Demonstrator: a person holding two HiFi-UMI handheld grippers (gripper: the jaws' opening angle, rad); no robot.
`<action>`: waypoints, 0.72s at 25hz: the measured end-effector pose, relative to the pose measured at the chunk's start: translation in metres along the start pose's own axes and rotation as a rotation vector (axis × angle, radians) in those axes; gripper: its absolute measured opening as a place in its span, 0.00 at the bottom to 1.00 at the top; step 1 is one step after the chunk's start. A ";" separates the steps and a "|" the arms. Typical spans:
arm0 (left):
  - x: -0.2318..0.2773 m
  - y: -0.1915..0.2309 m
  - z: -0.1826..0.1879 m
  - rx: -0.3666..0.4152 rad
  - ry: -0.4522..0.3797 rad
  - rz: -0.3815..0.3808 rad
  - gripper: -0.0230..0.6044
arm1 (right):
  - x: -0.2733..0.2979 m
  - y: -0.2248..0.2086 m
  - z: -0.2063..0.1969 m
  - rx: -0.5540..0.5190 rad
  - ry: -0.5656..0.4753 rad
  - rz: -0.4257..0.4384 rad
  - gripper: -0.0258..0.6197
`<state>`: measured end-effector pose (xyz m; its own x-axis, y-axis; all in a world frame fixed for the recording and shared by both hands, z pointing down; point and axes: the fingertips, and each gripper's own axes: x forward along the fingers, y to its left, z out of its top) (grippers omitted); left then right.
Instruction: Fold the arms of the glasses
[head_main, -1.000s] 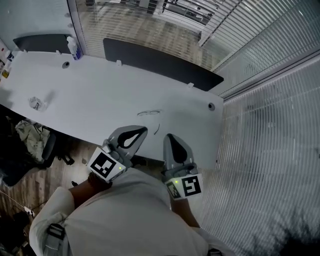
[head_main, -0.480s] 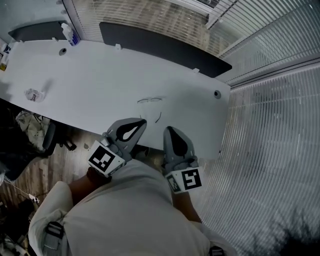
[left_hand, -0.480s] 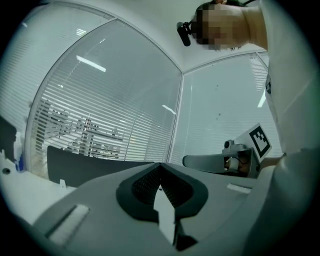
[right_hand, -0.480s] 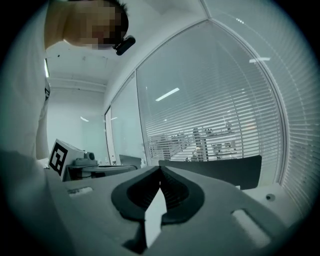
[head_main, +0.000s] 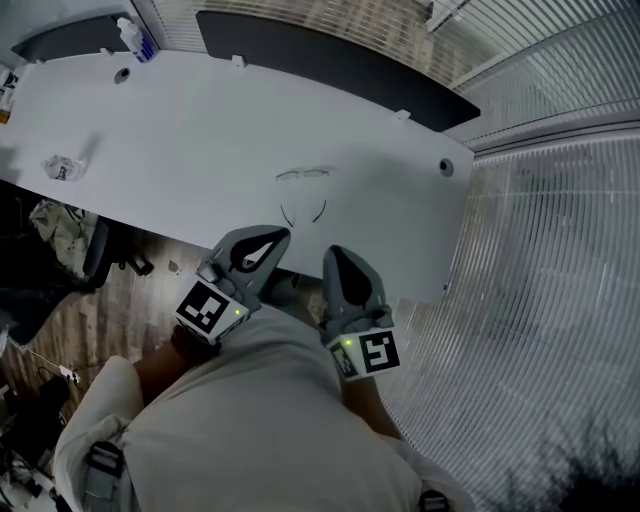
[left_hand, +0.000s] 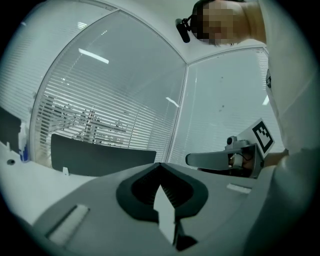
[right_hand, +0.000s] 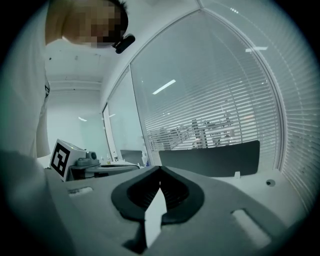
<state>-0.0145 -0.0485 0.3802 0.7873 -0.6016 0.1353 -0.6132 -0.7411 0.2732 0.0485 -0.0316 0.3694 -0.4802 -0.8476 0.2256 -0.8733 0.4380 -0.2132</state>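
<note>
Lying above the clenched, empty left hand-held gripper (head_main: 278, 240) and right hand-held gripper (head_main: 335, 256), glasses (head_main: 303, 175) point both arms downward, roughly equidistant.

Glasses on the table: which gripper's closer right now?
Left, narrowly. The left gripper has its tip just short of the glasses, by the arm on its side; the right gripper sits further back, below the other arm. Neither touches them.

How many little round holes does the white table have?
2. One hole sits at the far left end near the bottle; the other hole is at the right end. Others may lie out of view.
</note>
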 end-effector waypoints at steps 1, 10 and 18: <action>0.000 0.000 0.000 0.001 0.002 0.001 0.04 | -0.001 -0.001 0.000 -0.004 0.001 0.000 0.04; 0.022 0.017 -0.016 0.135 0.042 -0.027 0.04 | 0.016 -0.033 -0.012 0.028 0.020 -0.029 0.04; 0.060 0.060 -0.084 0.202 0.179 -0.009 0.05 | 0.055 -0.069 -0.062 0.035 0.113 -0.054 0.04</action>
<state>0.0012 -0.1034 0.4848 0.7808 -0.5455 0.3045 -0.5921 -0.8016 0.0823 0.0770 -0.0897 0.4555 -0.4401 -0.8298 0.3433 -0.8959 0.3801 -0.2299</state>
